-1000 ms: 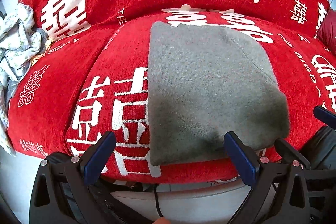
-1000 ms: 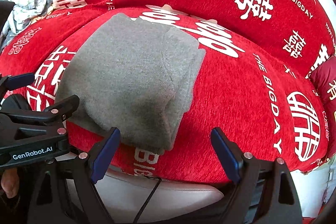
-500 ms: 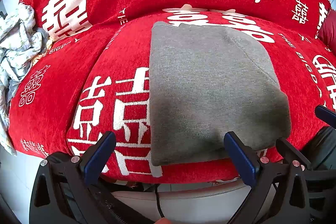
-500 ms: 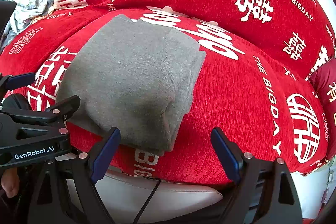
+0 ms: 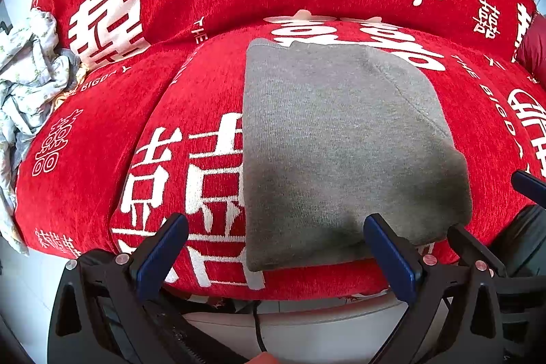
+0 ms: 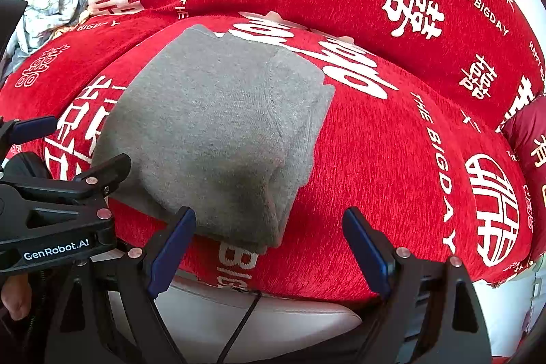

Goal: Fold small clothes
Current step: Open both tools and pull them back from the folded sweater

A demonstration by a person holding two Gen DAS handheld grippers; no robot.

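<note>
Lying folded at the sofa's front edge, the garment could slide off; both grippers released, empty.

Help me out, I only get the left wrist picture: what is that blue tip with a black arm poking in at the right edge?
Observer: That is the right gripper. Its own camera shows both blue pads spread wide and gripping nothing, with the near right corner of the folded grey knit garment in front of them.
Operator: From my side that garment looks like one flat sheet. Is it?
Observer: No. In the right wrist picture its right edge shows several layers stacked on each other, so it is already folded over.
</note>
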